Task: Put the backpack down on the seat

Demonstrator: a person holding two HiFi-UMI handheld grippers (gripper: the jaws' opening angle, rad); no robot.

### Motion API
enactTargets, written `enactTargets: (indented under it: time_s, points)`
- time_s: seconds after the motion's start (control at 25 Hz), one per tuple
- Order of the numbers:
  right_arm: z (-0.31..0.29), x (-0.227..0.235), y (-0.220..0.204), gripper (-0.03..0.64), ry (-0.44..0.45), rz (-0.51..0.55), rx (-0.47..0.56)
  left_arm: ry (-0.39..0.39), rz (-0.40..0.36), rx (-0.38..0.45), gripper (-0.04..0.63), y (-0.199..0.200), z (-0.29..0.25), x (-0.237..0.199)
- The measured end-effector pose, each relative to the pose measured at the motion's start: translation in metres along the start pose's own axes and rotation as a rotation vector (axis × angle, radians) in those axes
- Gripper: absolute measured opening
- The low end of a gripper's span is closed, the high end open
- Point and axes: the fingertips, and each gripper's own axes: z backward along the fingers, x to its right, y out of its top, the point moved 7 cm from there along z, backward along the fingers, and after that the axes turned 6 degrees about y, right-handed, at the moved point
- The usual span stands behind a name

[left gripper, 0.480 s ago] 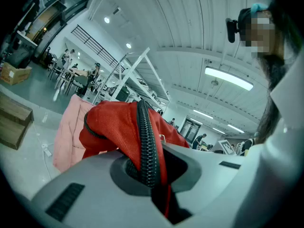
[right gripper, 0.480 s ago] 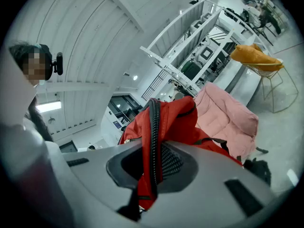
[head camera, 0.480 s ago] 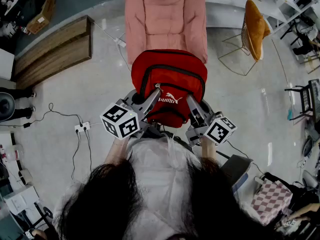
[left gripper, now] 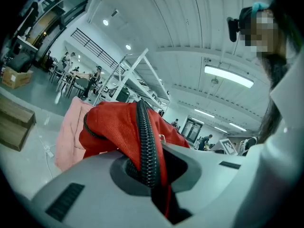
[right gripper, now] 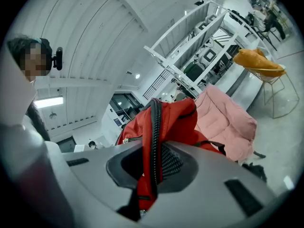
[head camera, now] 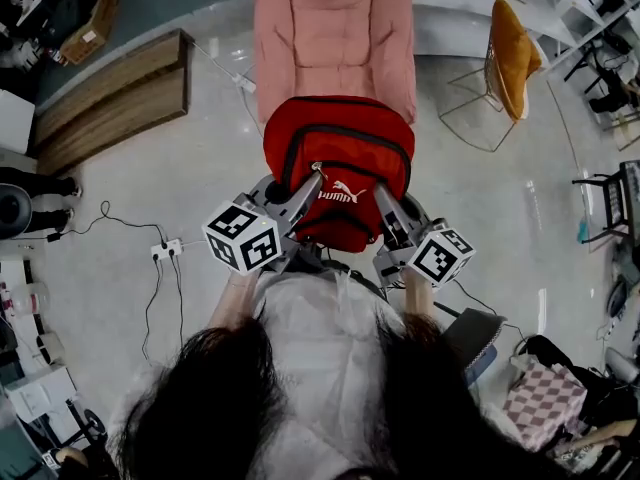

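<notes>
A red backpack [head camera: 340, 158] with black zips hangs in the air just in front of a pink padded seat [head camera: 335, 33], its far edge overlapping the seat's near edge. My left gripper [head camera: 312, 180] is shut on the bag's left side. In the left gripper view the red fabric and a black zip [left gripper: 147, 141] are pinched in the left gripper [left gripper: 151, 170]. My right gripper [head camera: 383, 196] is shut on the bag's right side. The right gripper view shows the right gripper [right gripper: 151, 175] clamping the bag [right gripper: 178, 120], with the pink seat [right gripper: 230, 122] behind.
A wooden platform [head camera: 110, 103] lies on the floor at the left. An orange chair [head camera: 510, 43] on a wire frame stands at the right of the seat. A power strip with cables [head camera: 165, 253] is on the floor at my left, a checked bag [head camera: 545, 398] at lower right.
</notes>
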Motion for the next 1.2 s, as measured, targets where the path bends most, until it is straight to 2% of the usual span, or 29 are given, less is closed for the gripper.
enactTargets:
  time_s: [0.28, 0.44, 0.56, 0.96, 1.2]
  points:
    - [-0.007, -0.004, 0.003, 0.052, -0.022, 0.034, 0.005, -0.007, -0.025, -0.008, 0.046, 0.007, -0.001, -0.005]
    - [-0.015, -0.004, 0.005, 0.052, -0.057, 0.07, 0.023, 0.014, -0.122, -0.025, 0.046, 0.014, -0.007, -0.008]
    - [-0.029, 0.001, 0.005, 0.052, -0.072, 0.082, 0.044, 0.005, -0.156, -0.037, 0.046, 0.02, -0.015, -0.02]
    - [-0.077, 0.006, 0.007, 0.052, -0.13, 0.104, 0.074, -0.054, -0.176, -0.053, 0.046, 0.043, -0.029, -0.067]
    - [-0.09, 0.015, 0.017, 0.052, -0.136, 0.091, 0.059, -0.044, -0.173, -0.052, 0.046, 0.053, -0.043, -0.077]
